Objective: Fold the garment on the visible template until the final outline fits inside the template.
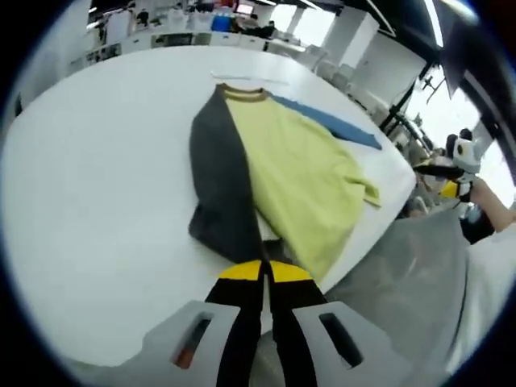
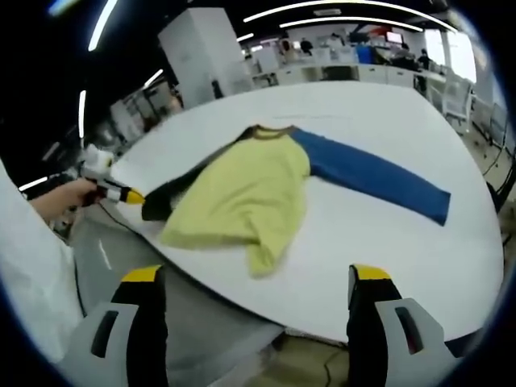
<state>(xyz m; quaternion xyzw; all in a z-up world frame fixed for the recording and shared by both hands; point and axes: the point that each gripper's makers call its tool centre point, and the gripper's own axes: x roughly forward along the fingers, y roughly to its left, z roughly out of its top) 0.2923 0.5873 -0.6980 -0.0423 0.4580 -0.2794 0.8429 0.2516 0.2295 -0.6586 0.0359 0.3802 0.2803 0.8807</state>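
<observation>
A garment lies on the white table (image 1: 97,210): yellow body (image 1: 302,173), dark grey sleeve (image 1: 218,177) folded along its left side, blue sleeve (image 1: 330,121) stretched out beyond. My left gripper (image 1: 264,272) is at the near table edge, jaws together on the end of the dark grey sleeve. In the right gripper view the yellow body (image 2: 246,193) is bunched at its near hem and the blue sleeve (image 2: 379,181) runs right. My right gripper (image 2: 258,278) stands open, off the table edge below the hem. The left gripper (image 2: 129,195) holds the dark sleeve (image 2: 161,205) there.
A faint marked line (image 1: 250,78) runs on the table beyond the collar. The right gripper (image 1: 439,179), held by a hand, hangs past the table's right edge. Grey floor (image 2: 121,250) lies below the edge. Desks and pillars stand far behind.
</observation>
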